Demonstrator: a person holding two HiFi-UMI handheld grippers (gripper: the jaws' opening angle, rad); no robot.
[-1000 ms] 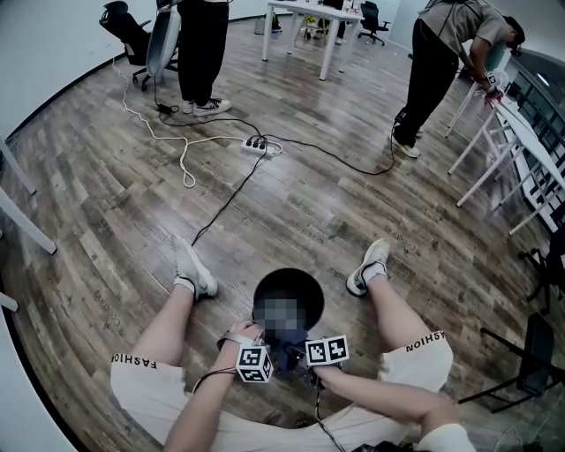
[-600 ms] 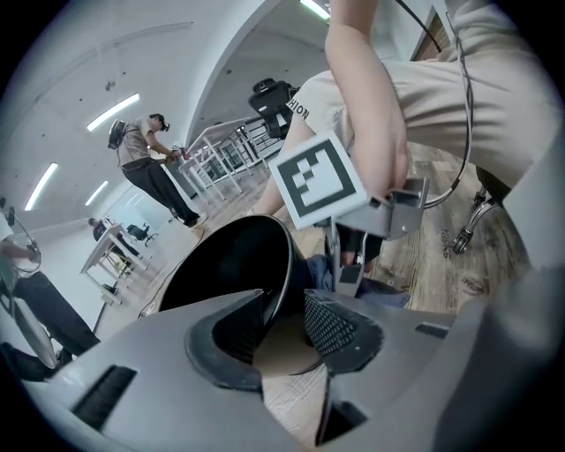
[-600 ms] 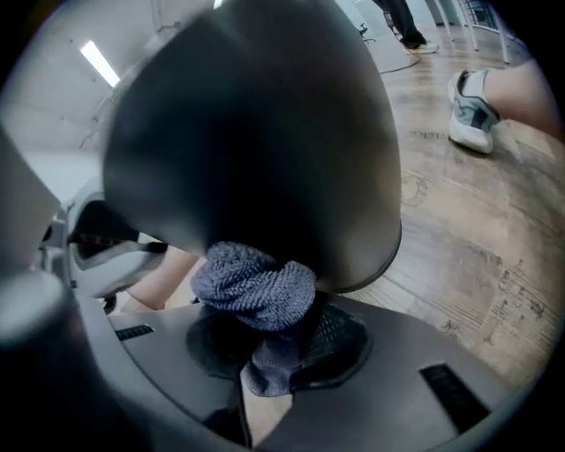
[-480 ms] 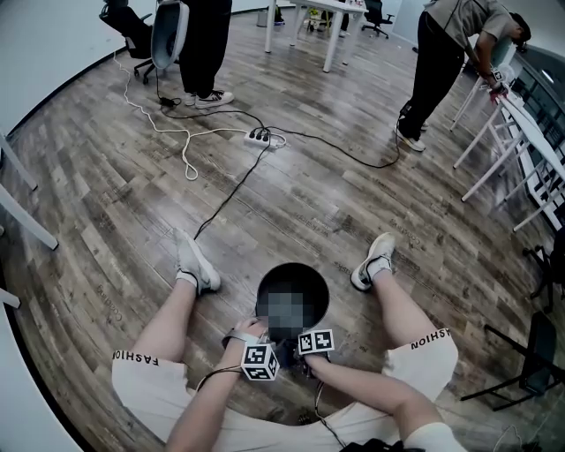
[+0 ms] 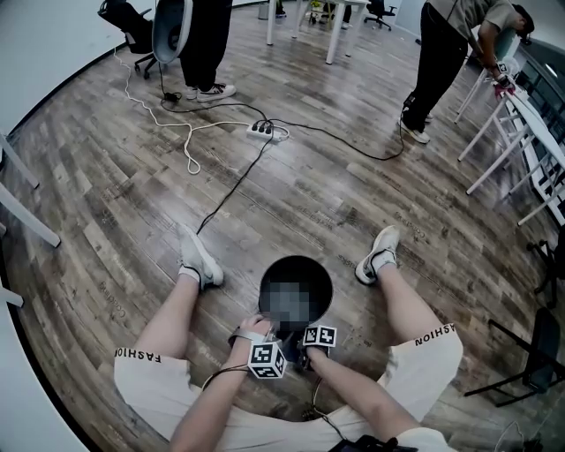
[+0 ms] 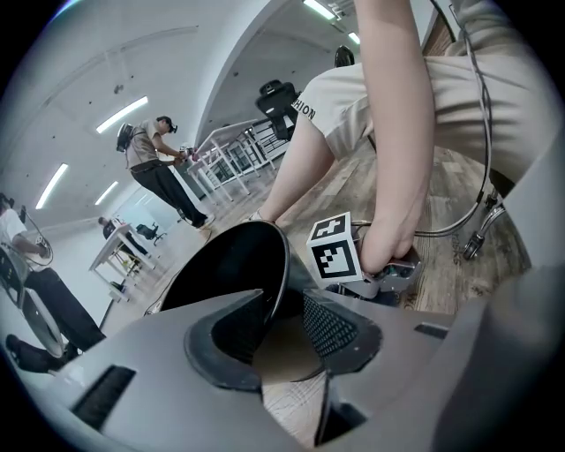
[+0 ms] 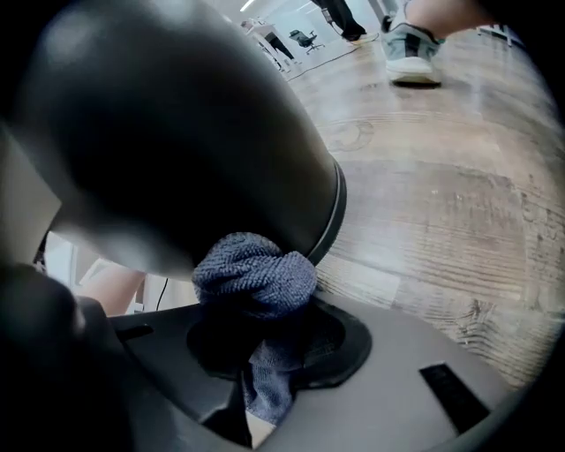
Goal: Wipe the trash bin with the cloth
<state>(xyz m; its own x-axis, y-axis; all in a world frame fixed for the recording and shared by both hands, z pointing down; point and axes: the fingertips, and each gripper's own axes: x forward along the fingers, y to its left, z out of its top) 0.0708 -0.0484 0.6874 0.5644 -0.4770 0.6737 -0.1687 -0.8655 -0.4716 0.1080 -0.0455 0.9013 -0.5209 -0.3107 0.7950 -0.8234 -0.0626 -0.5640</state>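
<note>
The wood-plank floor [image 5: 309, 199] carries a round black trash bin [image 5: 322, 274], which stands between a seated person's two sneakers [image 5: 199, 258]. Farther off lies a white power strip [image 5: 267, 132]. A white cable [image 5: 190, 146] loops away from it, and a black cable [image 5: 231, 190] runs from it toward the bin. An office chair [image 5: 124, 19] and white tables [image 5: 305, 18] stand at the far edge.

The trash bin [image 5: 296, 263] is black inside and outside. The cloth [image 7: 256, 274] is blue-grey with a fine knitted pattern. The floor [image 5: 335, 194] shows grey-brown planks with wood grain. The marker cubes [image 5: 267, 359] carry black-and-white squares. The shorts [image 5: 146, 388] look cream, perhaps pale beige, with dark letters.
</note>
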